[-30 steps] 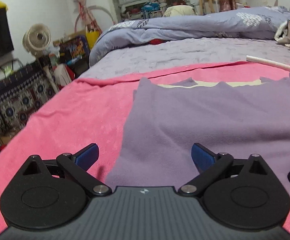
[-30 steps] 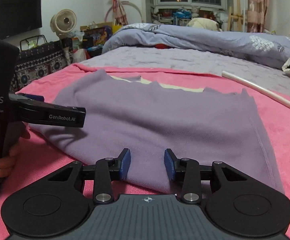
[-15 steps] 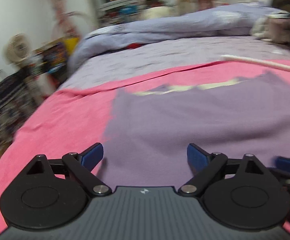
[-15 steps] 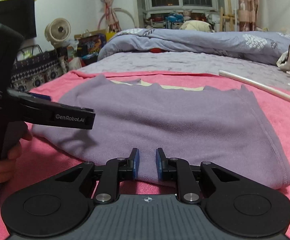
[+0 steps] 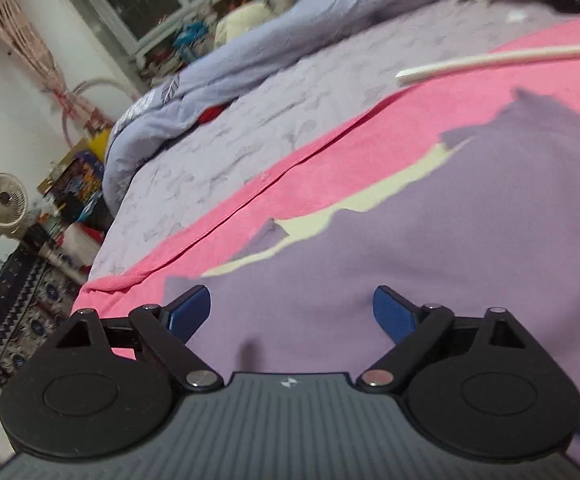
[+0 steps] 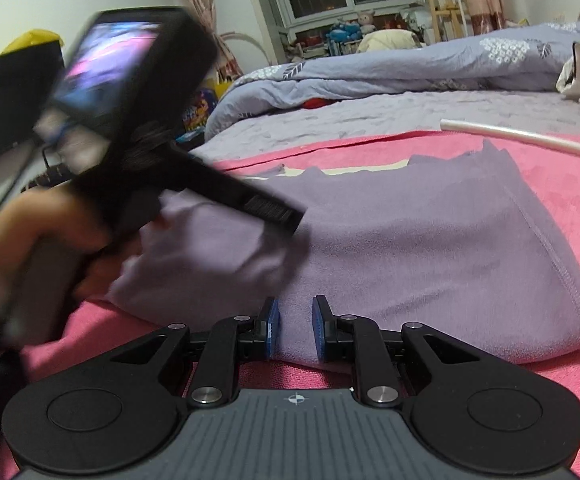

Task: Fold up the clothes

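A folded purple garment [image 6: 430, 248] with a pale yellow lining at its far edge lies on a pink blanket [image 6: 550, 168]. It also shows in the left wrist view [image 5: 430, 248]. My left gripper [image 5: 292, 310] is open and tilted, hovering over the garment's left part. In the right wrist view the left gripper's body [image 6: 162, 152] is blurred above the garment's left side. My right gripper [image 6: 294, 330] has its jaws narrowed around the garment's near folded edge, with a small gap still showing.
A white tube [image 6: 530, 140] lies on the blanket at the far right. A lavender duvet [image 6: 390, 72] is heaped at the back of the bed. A fan [image 5: 4, 204], bags and boxes stand on the floor at the left.
My left gripper has swung right and tilted over the garment, staying open. My right gripper has moved forward onto the garment's near edge and its jaws have narrowed from a second ago.
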Demonstrator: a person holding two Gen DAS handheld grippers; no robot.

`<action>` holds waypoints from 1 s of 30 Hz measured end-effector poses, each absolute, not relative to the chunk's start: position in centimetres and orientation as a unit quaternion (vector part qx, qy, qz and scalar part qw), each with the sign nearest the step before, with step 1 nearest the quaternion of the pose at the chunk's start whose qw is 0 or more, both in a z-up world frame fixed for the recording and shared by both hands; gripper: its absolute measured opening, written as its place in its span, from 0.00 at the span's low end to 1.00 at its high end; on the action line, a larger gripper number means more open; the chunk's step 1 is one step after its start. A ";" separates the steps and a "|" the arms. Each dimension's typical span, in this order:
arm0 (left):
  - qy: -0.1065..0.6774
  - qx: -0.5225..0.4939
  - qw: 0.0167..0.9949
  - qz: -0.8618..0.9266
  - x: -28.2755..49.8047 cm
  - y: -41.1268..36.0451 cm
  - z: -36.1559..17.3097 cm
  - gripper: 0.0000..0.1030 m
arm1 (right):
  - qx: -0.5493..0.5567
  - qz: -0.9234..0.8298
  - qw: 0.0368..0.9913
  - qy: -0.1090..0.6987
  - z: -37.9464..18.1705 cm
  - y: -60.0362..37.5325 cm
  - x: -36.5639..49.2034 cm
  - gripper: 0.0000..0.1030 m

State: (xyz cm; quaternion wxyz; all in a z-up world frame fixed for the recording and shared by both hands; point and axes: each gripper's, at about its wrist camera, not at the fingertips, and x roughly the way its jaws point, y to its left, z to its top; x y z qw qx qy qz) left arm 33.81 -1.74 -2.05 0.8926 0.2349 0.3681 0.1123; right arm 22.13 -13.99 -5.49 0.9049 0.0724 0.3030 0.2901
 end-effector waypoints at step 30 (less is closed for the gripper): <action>0.450 -0.034 0.889 0.075 42.3 4.0 -0.5 0.77 | 0.160 0.325 0.875 0.322 -6.4 -16.3 22.3 0.21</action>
